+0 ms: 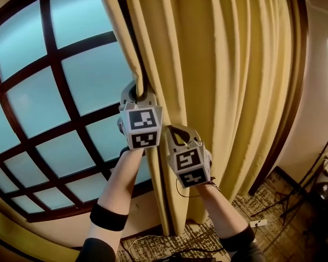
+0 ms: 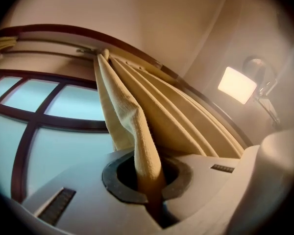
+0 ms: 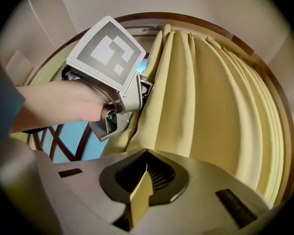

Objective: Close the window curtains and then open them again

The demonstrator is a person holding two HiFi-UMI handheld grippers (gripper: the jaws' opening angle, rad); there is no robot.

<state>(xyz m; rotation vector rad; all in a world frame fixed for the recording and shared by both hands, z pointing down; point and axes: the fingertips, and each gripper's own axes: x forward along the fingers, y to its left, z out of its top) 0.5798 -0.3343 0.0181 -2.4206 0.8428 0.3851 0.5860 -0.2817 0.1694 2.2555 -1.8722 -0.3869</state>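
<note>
curtain (image 1: 235, 91), patterned carpet (image 1: 208, 236) — head view only

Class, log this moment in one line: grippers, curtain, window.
left gripper: shut on curtain | right gripper: shut on curtain | curtain: gathered to one side | window: largely uncovered

The head view looks forward and down from behind both forearms, close to the yellow curtain (image 1: 224, 81) and the lattice window (image 1: 71, 91), with floor along its bottom edge. The left gripper view sits right against the curtain's fold and tilts up toward the curtain's top and what seems to be a wall lamp (image 2: 237, 84). The right gripper view, equally close, faces the same curtain and shares the left gripper (image 1: 138, 89) with the head view.
</note>
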